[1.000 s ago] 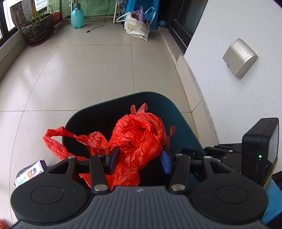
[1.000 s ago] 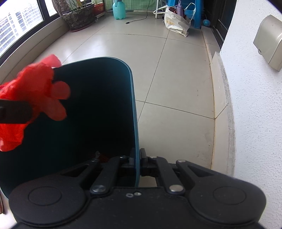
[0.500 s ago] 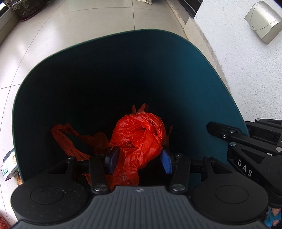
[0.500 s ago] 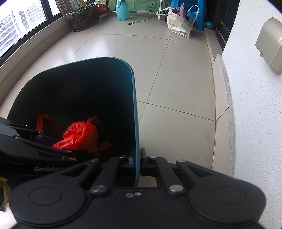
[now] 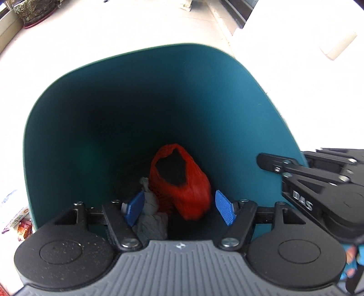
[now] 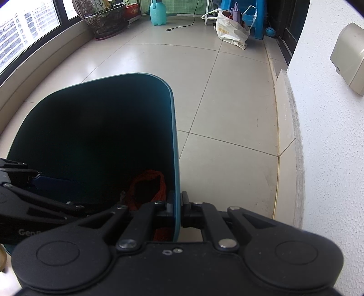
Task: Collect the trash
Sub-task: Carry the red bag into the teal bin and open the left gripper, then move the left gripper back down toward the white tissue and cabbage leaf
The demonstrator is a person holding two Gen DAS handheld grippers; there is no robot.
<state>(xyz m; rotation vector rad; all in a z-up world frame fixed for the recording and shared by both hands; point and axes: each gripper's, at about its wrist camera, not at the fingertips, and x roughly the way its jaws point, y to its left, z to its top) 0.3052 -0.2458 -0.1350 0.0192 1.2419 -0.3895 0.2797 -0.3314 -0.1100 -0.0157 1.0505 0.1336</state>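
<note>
A teal trash bin (image 5: 95,95) fills the left wrist view and shows in the right wrist view (image 6: 171,127). A red plastic bag (image 5: 182,182) lies at the bin's bottom, beside grey crumpled trash (image 5: 151,214); the bag also shows in the right wrist view (image 6: 145,189). My left gripper (image 5: 179,208) is open and empty, above the bin's mouth over the bag. My right gripper (image 6: 177,205) is shut on the bin's right rim; it shows at the right of the left wrist view (image 5: 295,175).
A food carton (image 5: 19,222) lies on the tiled floor left of the bin. A white wall (image 6: 329,136) stands close on the right. Far back are a plant pot (image 6: 107,20), a teal watering jug (image 6: 158,12) and a white shopping bag (image 6: 232,29).
My left gripper has opened and let go of the red bag, which dropped to the bin's bottom. The right gripper still clamps the rim.
</note>
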